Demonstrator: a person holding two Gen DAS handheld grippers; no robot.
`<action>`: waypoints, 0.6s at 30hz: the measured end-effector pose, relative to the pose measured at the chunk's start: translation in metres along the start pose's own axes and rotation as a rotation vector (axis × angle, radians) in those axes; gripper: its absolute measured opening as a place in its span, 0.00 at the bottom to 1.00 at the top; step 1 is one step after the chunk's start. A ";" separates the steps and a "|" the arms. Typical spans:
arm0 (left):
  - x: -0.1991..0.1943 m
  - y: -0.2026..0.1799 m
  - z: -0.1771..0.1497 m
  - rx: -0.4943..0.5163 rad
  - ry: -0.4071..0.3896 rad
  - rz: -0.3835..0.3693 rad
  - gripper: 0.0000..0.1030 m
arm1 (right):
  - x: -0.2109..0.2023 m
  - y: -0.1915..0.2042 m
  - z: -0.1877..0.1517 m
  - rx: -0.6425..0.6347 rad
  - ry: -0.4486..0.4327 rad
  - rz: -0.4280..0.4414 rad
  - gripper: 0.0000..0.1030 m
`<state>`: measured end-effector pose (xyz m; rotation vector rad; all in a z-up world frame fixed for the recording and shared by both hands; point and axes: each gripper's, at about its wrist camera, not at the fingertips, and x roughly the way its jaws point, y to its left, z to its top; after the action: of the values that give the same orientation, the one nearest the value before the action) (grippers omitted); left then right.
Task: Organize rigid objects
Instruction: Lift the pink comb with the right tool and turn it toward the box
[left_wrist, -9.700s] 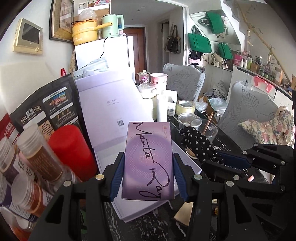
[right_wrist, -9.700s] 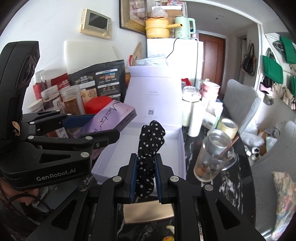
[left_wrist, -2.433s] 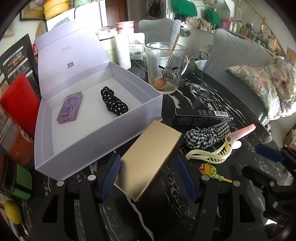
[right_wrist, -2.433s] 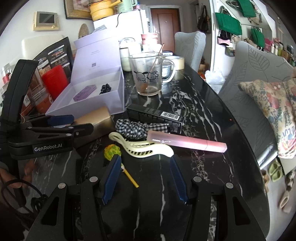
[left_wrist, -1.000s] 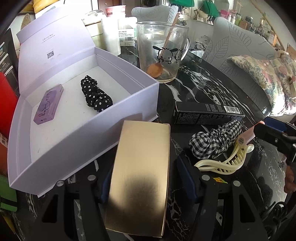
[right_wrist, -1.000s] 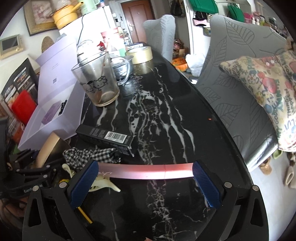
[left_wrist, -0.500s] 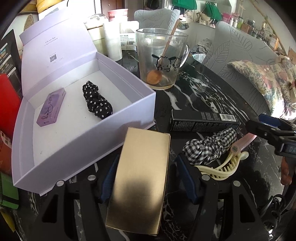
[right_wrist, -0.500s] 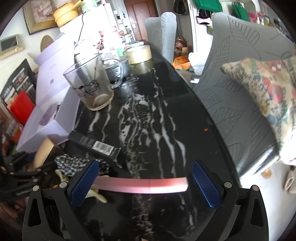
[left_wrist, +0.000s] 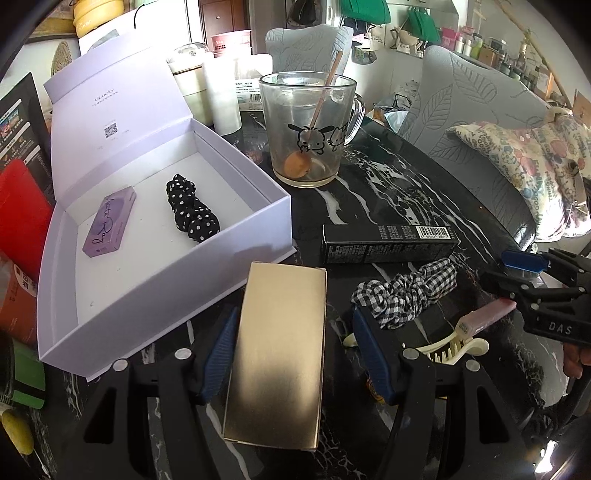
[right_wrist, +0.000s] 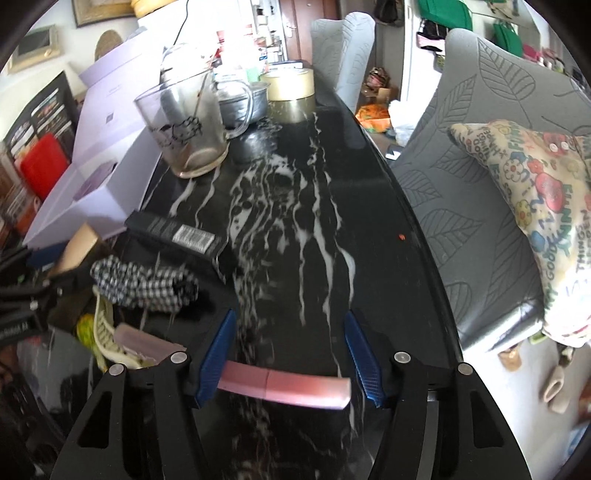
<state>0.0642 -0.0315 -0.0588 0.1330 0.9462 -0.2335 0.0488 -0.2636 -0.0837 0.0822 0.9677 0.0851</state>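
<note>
**Gold box gripped on the left, pink tube between the right jaws**

At the far left an open lavender gift box (left_wrist: 155, 258) is sitting on the black marble worktop (left_wrist: 388, 192) with its lid standing up behind it. Inside are lying a purple palette (left_wrist: 109, 221) on the left and a black polka-dot scrunchie (left_wrist: 192, 214) just to its right, the two apart.

Just near of the gift box's front corner, the left hand-held gripper (left_wrist: 295, 354) is clamping a flat gold box (left_wrist: 280, 354) across its width, both blue pads pressing on its long sides. The gold box's far end is lying near the gift box wall.

To the right of the gift box a glass mug (left_wrist: 306, 129) with cartoon print is standing upright, a wooden spoon leaning inside it. Nearer, a long black carton (left_wrist: 388, 243) is lying on its side, and just near of it a black-and-white gingham scrunchie (left_wrist: 406, 291). A cream claw clip (left_wrist: 450, 347) is lying nearer still.

At the right, the right hand-held gripper (right_wrist: 291, 362) is reaching over the worktop with a pink tube (right_wrist: 284, 384) lying crosswise between its jaws. These jaws have just been closing; the left pad is touching the tube, while whether the right pad is touching its other end cannot be told. Beyond the worktop edge a grey chair is carrying a patterned cushion (right_wrist: 535, 199).
</note>
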 end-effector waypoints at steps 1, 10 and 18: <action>-0.001 0.000 -0.002 0.003 0.000 0.002 0.61 | -0.003 0.000 -0.004 0.003 0.004 0.006 0.60; -0.017 0.006 -0.011 -0.043 -0.016 -0.007 0.61 | -0.024 0.002 -0.034 0.036 0.024 0.121 0.60; -0.025 0.004 -0.017 -0.038 -0.025 -0.001 0.61 | -0.037 0.015 -0.047 0.038 -0.001 0.221 0.60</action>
<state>0.0376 -0.0207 -0.0487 0.0946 0.9249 -0.2181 -0.0115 -0.2513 -0.0783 0.2246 0.9570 0.2701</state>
